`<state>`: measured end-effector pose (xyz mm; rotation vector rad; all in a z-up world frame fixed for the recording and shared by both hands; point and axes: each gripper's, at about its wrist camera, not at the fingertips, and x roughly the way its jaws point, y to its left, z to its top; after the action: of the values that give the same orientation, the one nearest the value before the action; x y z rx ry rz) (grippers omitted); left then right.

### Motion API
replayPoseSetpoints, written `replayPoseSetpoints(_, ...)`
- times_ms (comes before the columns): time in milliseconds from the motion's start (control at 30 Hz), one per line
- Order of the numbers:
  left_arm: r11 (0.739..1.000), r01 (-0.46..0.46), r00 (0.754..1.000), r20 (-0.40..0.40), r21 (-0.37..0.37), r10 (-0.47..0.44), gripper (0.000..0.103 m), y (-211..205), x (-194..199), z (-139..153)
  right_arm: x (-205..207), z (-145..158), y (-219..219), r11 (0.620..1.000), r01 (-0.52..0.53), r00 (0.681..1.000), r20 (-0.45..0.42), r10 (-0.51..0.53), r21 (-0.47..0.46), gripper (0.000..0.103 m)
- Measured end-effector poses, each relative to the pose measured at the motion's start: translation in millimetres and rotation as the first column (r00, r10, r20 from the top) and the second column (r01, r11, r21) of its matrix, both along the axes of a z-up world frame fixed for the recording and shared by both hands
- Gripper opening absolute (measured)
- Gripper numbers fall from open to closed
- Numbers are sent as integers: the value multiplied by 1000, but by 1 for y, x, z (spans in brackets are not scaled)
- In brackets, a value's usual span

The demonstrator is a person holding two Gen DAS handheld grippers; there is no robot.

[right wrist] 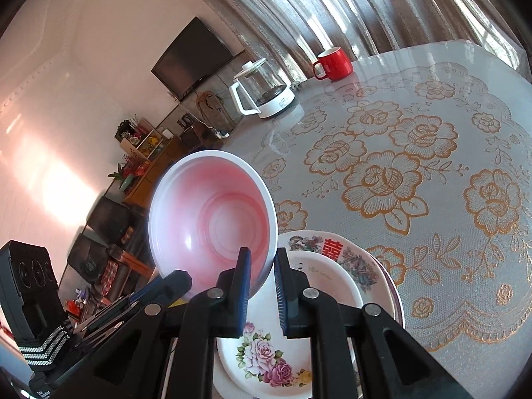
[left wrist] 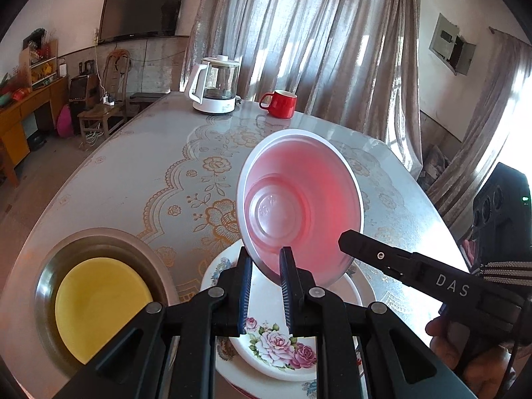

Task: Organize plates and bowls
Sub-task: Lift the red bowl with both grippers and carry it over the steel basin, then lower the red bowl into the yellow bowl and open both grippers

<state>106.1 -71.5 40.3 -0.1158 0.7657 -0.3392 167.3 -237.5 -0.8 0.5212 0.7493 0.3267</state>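
Note:
A pink and white bowl (left wrist: 299, 202) is held tilted on its edge above a stack of floral plates (left wrist: 276, 349). My left gripper (left wrist: 266, 286) has its fingers on either side of the bowl's lower rim. My right gripper (right wrist: 261, 286) also straddles the bowl (right wrist: 212, 216) rim from the other side; its finger (left wrist: 375, 252) shows in the left wrist view. The plate stack (right wrist: 266, 359) lies under both grippers. A steel basin (left wrist: 50, 282) holding a yellow bowl (left wrist: 99, 306) sits to the left of the stack.
A white electric kettle (left wrist: 216, 86) and a red mug (left wrist: 281, 103) stand at the far end of the table, whose cloth (right wrist: 415, 166) has a gold rose pattern. A chair (left wrist: 103, 109) and a wooden cabinet stand beyond the table's left side.

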Motion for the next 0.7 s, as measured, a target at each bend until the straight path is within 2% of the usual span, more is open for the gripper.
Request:
replayPoseSetpoints(467, 996, -69, 997, -27, -62, 67, 17, 64, -25, -6, -1, 2, 58, 991, -133, 991, 1, 133, -26, 13)
replayPoseSetpoints(700, 991, -119, 993, -31, -65, 118, 17, 102, -40, -12, 3, -3, 94, 976, -215, 977, -18, 215, -27, 13)
